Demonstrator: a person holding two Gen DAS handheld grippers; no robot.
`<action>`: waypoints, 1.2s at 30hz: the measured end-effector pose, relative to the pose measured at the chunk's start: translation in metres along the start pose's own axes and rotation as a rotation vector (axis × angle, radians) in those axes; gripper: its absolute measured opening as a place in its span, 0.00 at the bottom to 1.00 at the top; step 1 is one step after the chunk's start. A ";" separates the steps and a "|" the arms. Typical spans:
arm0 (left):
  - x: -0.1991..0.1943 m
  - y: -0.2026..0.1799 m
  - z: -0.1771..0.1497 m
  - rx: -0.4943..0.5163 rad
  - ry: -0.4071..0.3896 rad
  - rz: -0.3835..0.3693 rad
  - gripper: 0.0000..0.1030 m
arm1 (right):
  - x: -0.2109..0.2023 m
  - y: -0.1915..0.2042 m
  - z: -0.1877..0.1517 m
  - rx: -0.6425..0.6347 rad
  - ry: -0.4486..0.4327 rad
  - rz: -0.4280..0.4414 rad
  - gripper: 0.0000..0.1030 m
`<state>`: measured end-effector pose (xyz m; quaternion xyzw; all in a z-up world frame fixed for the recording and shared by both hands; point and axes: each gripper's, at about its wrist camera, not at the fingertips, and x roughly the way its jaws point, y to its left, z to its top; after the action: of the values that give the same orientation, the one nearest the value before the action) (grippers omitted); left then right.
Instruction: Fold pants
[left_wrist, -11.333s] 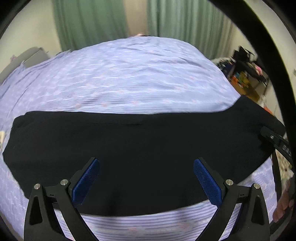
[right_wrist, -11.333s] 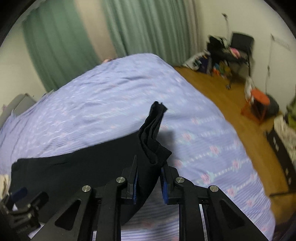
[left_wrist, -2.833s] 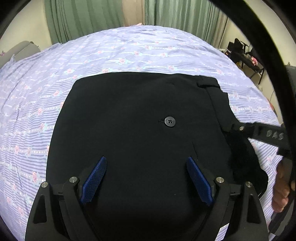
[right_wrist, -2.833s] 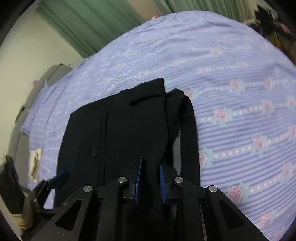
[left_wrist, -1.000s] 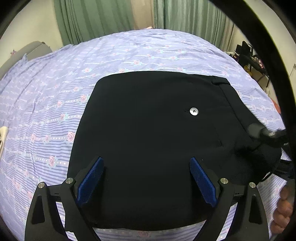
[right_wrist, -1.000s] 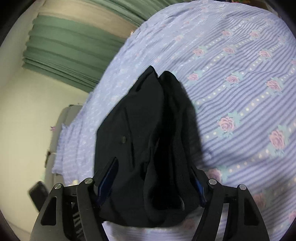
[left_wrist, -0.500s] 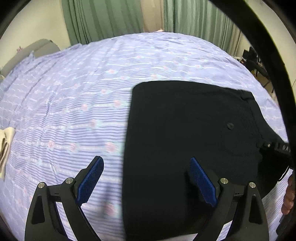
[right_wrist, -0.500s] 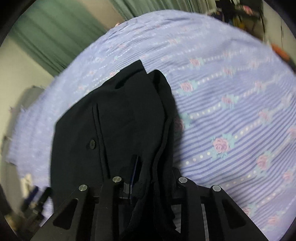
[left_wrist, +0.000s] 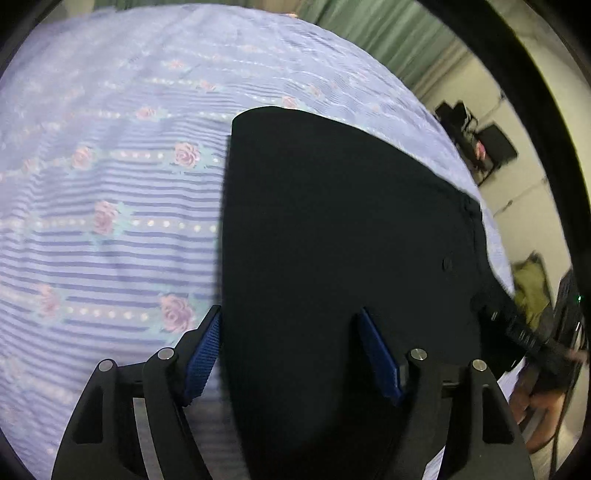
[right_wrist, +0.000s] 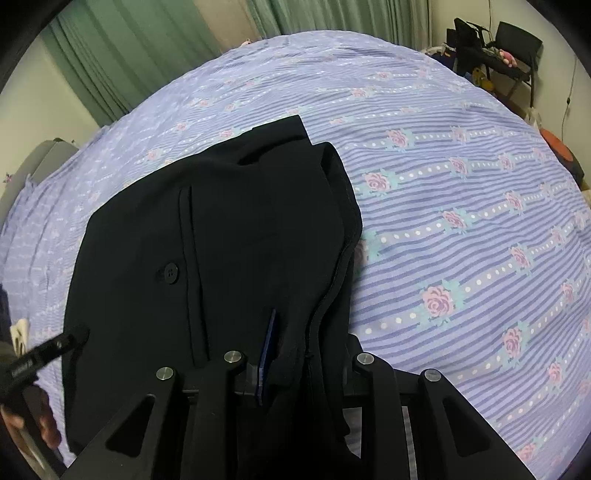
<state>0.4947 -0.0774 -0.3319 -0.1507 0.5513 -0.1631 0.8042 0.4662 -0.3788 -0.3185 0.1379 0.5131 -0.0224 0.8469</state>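
Observation:
Black pants (left_wrist: 332, 229) lie folded on a purple striped bedspread (left_wrist: 110, 221). My left gripper (left_wrist: 291, 354) hovers over their left edge, pointing steeply down. Its jaws are closing: the left blue pad (left_wrist: 203, 350) sits at the fabric's edge, the right pad (left_wrist: 380, 358) stands over the cloth, neither pressing. In the right wrist view the pants (right_wrist: 240, 229) show a button (right_wrist: 169, 272) and a bunched right side. My right gripper (right_wrist: 295, 358) is shut on that bunched fabric, which hides one pad. The right gripper (left_wrist: 517, 328) also shows at the pants' far right edge.
The bedspread (right_wrist: 461, 221) stretches wide around the pants. Green curtains (right_wrist: 147, 55) hang behind the bed. Chairs and clutter (right_wrist: 495, 48) stand by the wall on the right. A small beige item (right_wrist: 20, 332) lies at the bed's left edge, near the left gripper (right_wrist: 40, 354).
My left gripper slid left from over the pants' middle to their left edge, tilted down, and its jaws narrowed. My right gripper, wide open a second ago, has shut on the bunched fabric.

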 end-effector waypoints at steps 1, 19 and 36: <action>0.003 0.002 0.002 -0.029 0.001 -0.025 0.70 | 0.002 0.001 0.001 -0.001 -0.001 0.000 0.24; -0.050 -0.070 0.004 0.069 -0.055 0.109 0.13 | -0.066 0.034 -0.003 -0.097 -0.072 0.017 0.21; -0.278 -0.107 -0.071 0.226 -0.200 0.088 0.13 | -0.283 0.118 -0.084 -0.195 -0.236 -0.004 0.21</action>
<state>0.3237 -0.0595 -0.0785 -0.0504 0.4527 -0.1731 0.8733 0.2817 -0.2734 -0.0827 0.0505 0.4100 0.0097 0.9107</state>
